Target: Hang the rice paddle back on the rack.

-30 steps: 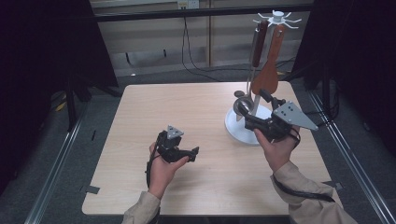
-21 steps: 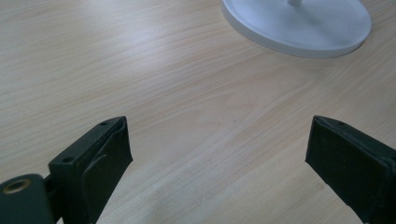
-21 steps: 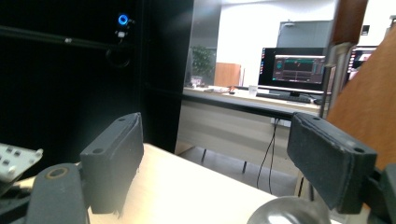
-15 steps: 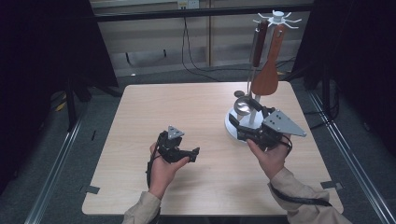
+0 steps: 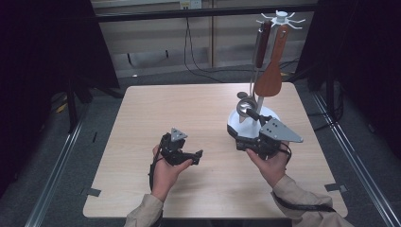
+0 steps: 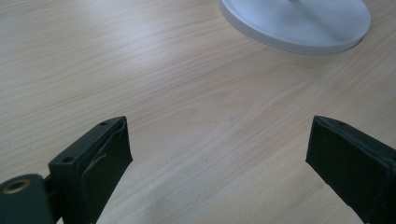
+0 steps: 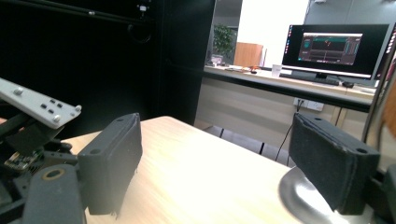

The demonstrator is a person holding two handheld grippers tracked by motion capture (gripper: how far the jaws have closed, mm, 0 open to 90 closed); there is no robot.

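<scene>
Table [image 5: 189, 109]: pale wood, bearing the stand and both hands.
Utensil stand [image 5: 234, 126]: white round base just ahead of the right gripper; its hooked post keeps the tools clear of the tabletop.
Wooden spatula [image 5: 269, 78]: hangs blade-down above and beyond the right gripper, probably to be grasped by the handle.
Ladle [image 5: 244, 105]: metal bowl low beside the post.
Right gripper [image 5: 243, 144]: jaws wide apart, holding nothing, at the base's rim.
Left gripper [image 5: 196, 156]: jaws spread, empty, low over bare wood, stand well ahead.
</scene>
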